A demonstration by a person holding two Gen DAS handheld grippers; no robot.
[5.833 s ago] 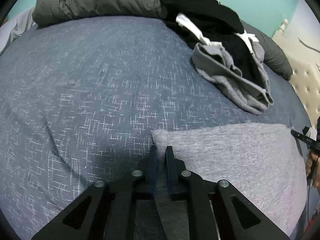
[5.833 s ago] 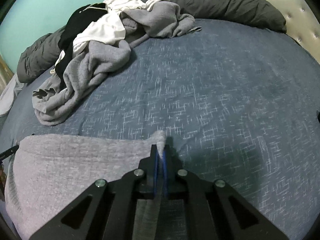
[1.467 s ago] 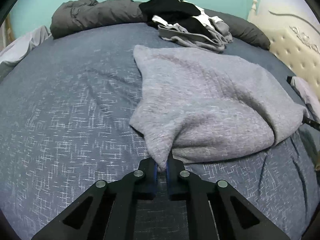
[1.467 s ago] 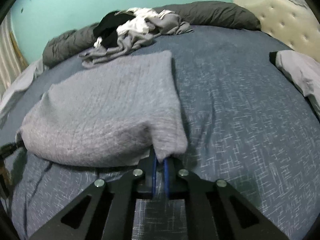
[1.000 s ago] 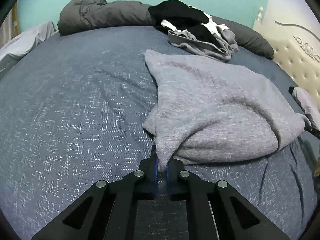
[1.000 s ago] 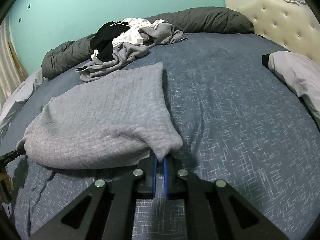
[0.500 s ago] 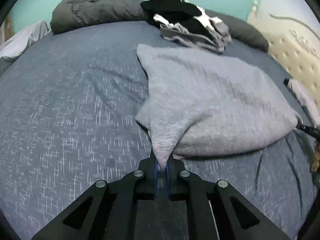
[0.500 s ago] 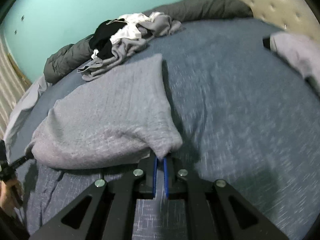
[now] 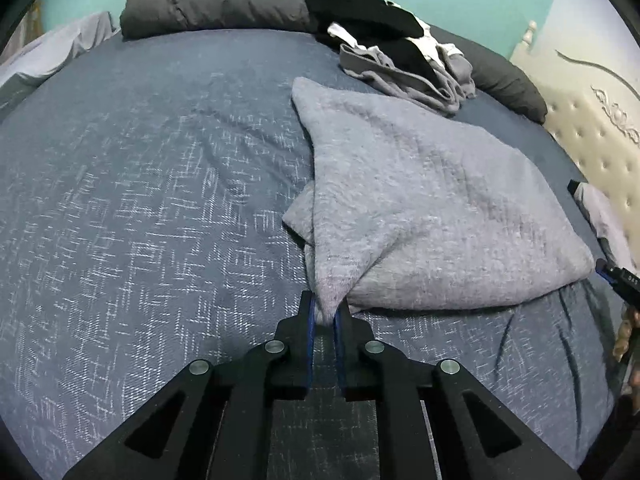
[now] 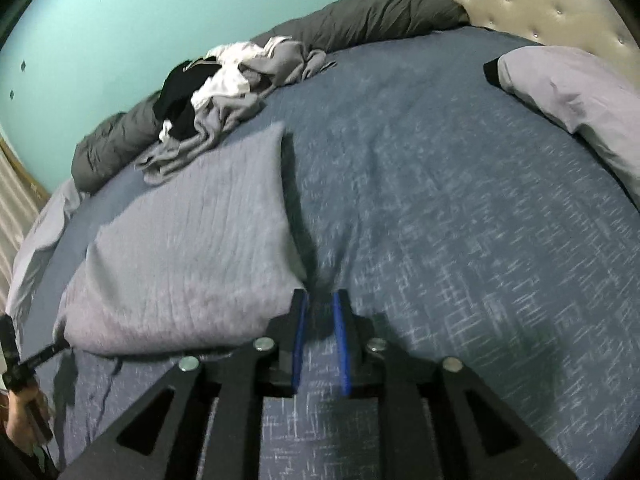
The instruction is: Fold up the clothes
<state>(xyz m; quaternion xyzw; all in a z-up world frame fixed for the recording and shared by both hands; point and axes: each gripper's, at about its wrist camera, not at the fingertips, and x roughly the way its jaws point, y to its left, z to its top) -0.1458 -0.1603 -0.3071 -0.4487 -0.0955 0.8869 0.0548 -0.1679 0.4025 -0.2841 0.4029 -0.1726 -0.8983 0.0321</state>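
Garment in hand: a grey sweater lay on the blue bed, doubled over on itself, its near edge a rounded fold facing the person.
Left gripper: it was clamped on a corner of the sweater, the cloth pinched between the blue pads and pulled to a point.
Right gripper: its fingers stood apart with nothing between them; the sweater's near right corner lay on the bed just beside its left finger, and whether the two touched cannot be told.
Sharpness: the right wrist view was blurred, so fine detail there is uncertain.
Done so far: judging by the doubled layers, one fold of the sweater looked made, and the right side seemed laid down and let go.
Left to do: the left corner was not yet set down; the sweater probably needed further folds and some smoothing.
Waiting pile: a heap of unfolded clothes, black, white and grey, sat well beyond the sweater near the dark duvet.
Overall progress: early, by this reckoning, with most of the pile untouched.
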